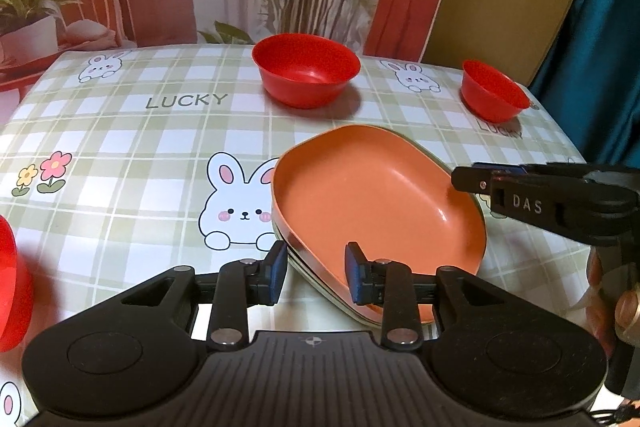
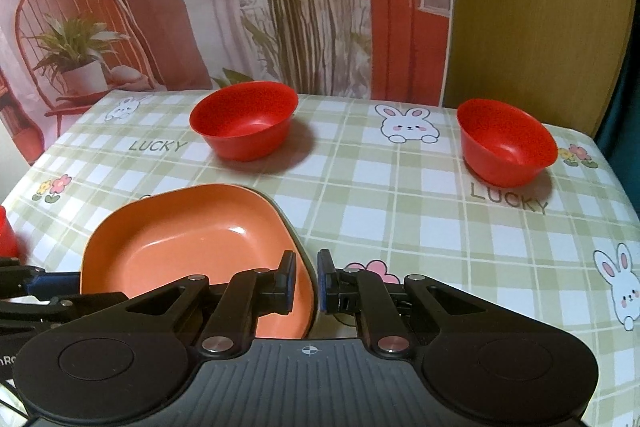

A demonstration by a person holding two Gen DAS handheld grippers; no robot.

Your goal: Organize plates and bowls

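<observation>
The tabletop (image 1: pixel 120 131) is wearing a glossy checked cloth printed with rabbits. On it, near both hands, an orange plate (image 1: pixel 372 195), smooth, shallow and rounded-square, is sitting on at least one more plate whose pale rims are showing beneath.

The left hand-held gripper (image 1: pixel 316 273) is straddling the plate's near rim, one pad outside, one over the basin; the gap looks too wide for a clench, so it is reading as released.

The right hand-held gripper (image 2: pixel 307 283) is nearly clenched about the plate's right edge; whether it is pinching the rim, I cannot tell.

Two glossy red bowls, round and deep, are waiting beyond the plate: one mid-table (image 2: pixel 244 119), one far right (image 2: pixel 506 141), nearer the right hand.
</observation>
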